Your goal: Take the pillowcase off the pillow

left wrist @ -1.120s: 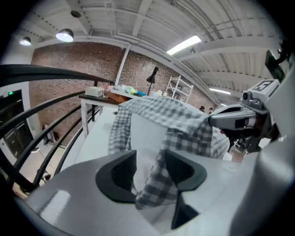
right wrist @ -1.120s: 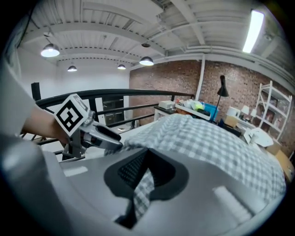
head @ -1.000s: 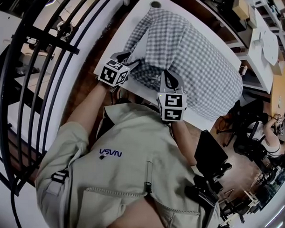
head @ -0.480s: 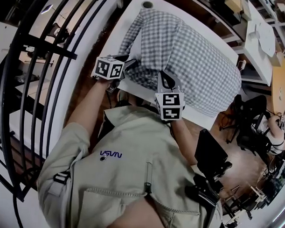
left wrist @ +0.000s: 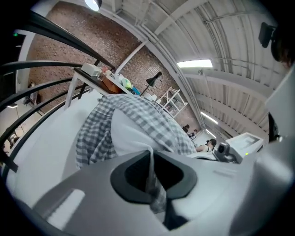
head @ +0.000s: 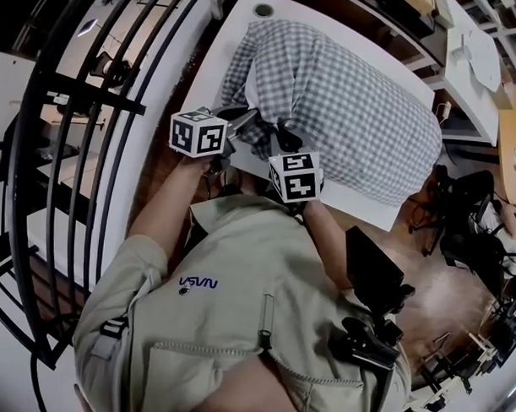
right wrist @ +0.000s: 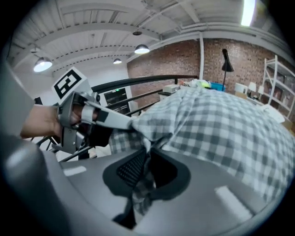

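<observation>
A pillow in a grey-and-white checked pillowcase (head: 354,103) lies on a white table (head: 203,81). Both grippers are at its near, open end. My left gripper (head: 244,122) has just been closing and is now shut on a fold of the checked hem (left wrist: 154,193). The bare white pillow (left wrist: 126,133) shows inside the opening just beyond it. My right gripper (head: 281,141) pinches the hem beside it; its jaws (right wrist: 147,154) have just been opening slightly, with checked cloth still nipped between them. The left gripper (right wrist: 126,122) shows in the right gripper view, gripping the same edge.
A black metal railing (head: 84,110) runs along the table's left side. A black stand (head: 374,272) is on the floor at the right. Desks with loose items (head: 474,73) lie beyond the pillow. A person (head: 510,243) sits at the far right.
The left gripper was open beside the hem; it has risen, swung in and shut on the cloth. The right gripper has shifted left toward it, and the hem is bunched between them.
</observation>
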The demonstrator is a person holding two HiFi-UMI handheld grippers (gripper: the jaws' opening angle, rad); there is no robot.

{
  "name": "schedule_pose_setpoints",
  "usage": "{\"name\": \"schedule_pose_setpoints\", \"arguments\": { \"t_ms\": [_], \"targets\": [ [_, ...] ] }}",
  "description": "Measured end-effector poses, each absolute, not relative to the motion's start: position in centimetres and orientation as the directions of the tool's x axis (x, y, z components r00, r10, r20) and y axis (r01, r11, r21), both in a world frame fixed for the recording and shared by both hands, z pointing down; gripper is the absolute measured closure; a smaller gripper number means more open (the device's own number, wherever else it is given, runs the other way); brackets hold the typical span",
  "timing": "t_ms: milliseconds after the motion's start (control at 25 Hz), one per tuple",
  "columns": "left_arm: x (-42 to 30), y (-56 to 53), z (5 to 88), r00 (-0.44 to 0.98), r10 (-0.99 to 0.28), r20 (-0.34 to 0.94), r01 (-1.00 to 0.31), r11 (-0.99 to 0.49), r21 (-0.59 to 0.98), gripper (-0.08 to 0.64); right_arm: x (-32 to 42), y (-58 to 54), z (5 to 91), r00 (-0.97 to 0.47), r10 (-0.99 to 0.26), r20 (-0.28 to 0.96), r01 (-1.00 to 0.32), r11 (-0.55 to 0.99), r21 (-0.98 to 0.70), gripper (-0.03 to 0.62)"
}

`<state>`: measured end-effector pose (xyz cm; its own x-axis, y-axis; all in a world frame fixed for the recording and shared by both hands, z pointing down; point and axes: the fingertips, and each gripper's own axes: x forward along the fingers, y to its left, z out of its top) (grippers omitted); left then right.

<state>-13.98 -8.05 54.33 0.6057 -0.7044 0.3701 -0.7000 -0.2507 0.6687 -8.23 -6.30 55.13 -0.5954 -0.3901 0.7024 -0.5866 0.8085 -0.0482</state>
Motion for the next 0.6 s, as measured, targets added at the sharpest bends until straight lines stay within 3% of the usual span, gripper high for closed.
{"name": "schedule_pose_setpoints", "arguments": {
  "t_ms": [200,400,600],
  "targets": [
    [-16.3,-8.3,52.2,0.563,-0.769,0.302,-0.663,-0.203,0.721,0.537,-6.7,-6.8,51.2,-0.599,-0.472,0.647,-0.579,0.813,0.056,0.566],
    [-21.1,-8.0,52.2,0.445,-0.844,0.3,-0.677,-0.097,0.73,0.543,0.2,-9.0,50.1,-0.467,-0.581,0.667,-0.671,0.724,0.16,0.572],
    [-20.4,-7.0,55.7,0.46,-0.809,0.365,-0.69,-0.068,0.72,0.543,5.2,-10.6,54.5,-0.367,-0.546,0.754,-0.687,0.705,0.176,0.572]
  ]
}}
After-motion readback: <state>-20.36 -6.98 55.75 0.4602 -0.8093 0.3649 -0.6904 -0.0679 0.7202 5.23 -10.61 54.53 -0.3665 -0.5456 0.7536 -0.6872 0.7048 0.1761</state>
